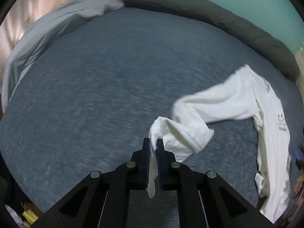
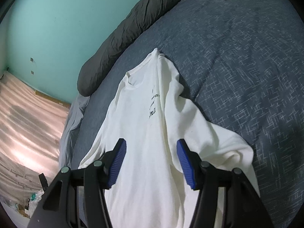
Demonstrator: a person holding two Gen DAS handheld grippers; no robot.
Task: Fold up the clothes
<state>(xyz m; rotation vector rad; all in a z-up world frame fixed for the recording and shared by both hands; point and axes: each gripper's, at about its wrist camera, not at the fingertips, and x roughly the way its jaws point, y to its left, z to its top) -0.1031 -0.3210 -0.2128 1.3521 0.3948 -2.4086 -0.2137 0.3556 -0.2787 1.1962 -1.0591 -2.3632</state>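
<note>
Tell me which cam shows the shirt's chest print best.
Right wrist. There the white T-shirt lies front-up below the open right gripper, collar and dark chest print near centre. The left wrist view catches the print only small, at the blurred right edge.

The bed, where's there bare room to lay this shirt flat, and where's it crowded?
Widest bare patch: the blue bedspread ahead of the left gripper, bordered by the dark rolled duvet at the far edge and the grey sheet at its left. It is crowded where the white shirt lies under the open right gripper.
</note>
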